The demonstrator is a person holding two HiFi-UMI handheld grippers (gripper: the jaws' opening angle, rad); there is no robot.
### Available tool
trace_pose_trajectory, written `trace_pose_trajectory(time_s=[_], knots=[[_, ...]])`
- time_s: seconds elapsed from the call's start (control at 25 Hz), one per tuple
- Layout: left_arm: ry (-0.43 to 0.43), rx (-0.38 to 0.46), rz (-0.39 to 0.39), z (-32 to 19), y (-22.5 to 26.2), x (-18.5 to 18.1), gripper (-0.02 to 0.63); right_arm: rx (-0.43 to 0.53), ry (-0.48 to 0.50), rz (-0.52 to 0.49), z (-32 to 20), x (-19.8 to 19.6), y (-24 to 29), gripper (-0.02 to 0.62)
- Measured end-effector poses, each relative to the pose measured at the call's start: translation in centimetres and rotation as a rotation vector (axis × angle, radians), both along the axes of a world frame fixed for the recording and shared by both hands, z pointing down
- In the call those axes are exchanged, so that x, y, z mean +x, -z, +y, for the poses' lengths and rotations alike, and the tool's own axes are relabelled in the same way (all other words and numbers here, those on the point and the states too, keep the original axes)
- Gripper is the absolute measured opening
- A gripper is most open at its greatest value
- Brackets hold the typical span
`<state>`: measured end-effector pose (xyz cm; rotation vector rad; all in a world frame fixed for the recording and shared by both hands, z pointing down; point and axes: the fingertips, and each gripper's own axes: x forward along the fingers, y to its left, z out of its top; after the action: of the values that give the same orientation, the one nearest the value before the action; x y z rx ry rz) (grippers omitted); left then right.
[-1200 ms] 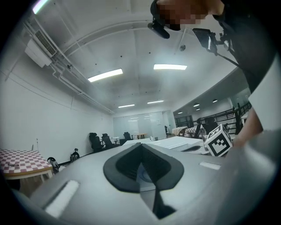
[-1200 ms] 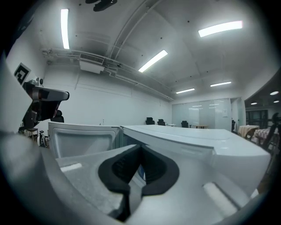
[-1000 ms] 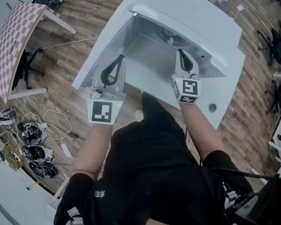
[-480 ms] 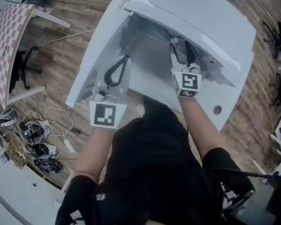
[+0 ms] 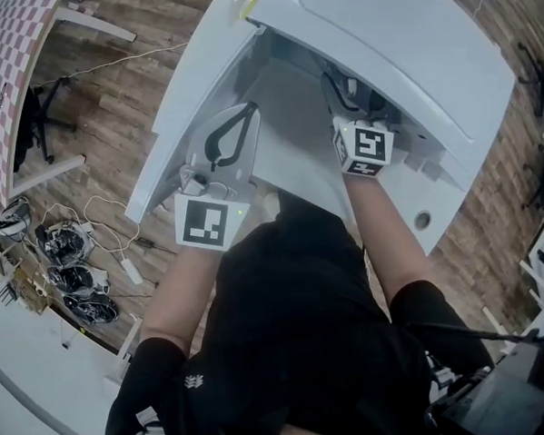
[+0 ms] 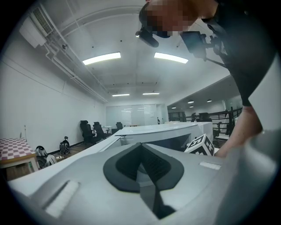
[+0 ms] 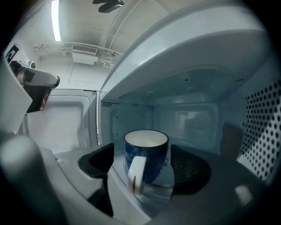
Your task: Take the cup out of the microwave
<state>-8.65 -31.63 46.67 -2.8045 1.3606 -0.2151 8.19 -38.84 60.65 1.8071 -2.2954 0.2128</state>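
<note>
A dark blue cup [image 7: 147, 156] with a white inside and a white handle stands on the glass turntable inside the white microwave [image 5: 390, 42]. Its handle points toward me. My right gripper [image 7: 145, 165] reaches into the oven's mouth, its jaws opening, one dark pad [image 7: 99, 160] on each side of the cup, neither pressing on it. In the head view the right gripper [image 5: 343, 95] goes under the microwave's top, and the cup is hidden. My left gripper [image 5: 246, 112] hovers by the open door [image 5: 180, 108], its jaws together and holding nothing.
The microwave sits on a white table [image 5: 423, 220] with a round hole near its edge. The perforated cavity wall [image 7: 261, 127] is close on the right. Cables and gear [image 5: 65, 268] lie on the wooden floor at left, beside a checked table [image 5: 10, 80].
Both grippers have moved forward and lower toward the microwave. The right one has gone deeper under the oven's top, and its fingers have spread apart.
</note>
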Motion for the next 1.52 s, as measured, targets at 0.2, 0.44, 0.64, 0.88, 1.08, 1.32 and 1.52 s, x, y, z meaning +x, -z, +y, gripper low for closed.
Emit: trace_pose_trajectory(time_s=[0.2, 0.44, 0.64, 0.88, 1.08, 1.32, 1.52], knots=[[-0.018, -0.010, 0.000, -1.1, -0.5, 0.9, 0.006, -0.016, 0.011, -0.011, -1.4, -0.1, -0.9, 0.414], [-0.043, -0.020, -0.013, -2.2, -0.7, 2.0, 0.006, -0.037, 0.007, -0.014, -3.3, -0.1, -1.7, 0.426], [-0.048, -0.041, -0.027, -2.1, -1.5, 2.0, 0.006, -0.060, 0.001, 0.005, -3.8, -0.3, -2.4, 0.426], [-0.040, -0.038, -0.028, -1.9, -1.3, 1.7, 0.007, -0.082, 0.016, 0.014, -4.1, 0.0, -2.7, 0.393], [-0.048, -0.027, -0.050, -1.0, -0.9, 1.4, 0.006, -0.088, 0.044, 0.007, -3.6, -0.1, -2.5, 0.391], [-0.038, -0.013, -0.046, 0.3, 0.2, 0.9, 0.006, -0.080, 0.052, 0.008, -2.1, 0.1, -1.3, 0.390], [-0.035, 0.013, -0.036, 2.2, 1.1, 0.8, 0.006, -0.069, 0.060, -0.001, -0.1, 0.0, -0.4, 0.390]])
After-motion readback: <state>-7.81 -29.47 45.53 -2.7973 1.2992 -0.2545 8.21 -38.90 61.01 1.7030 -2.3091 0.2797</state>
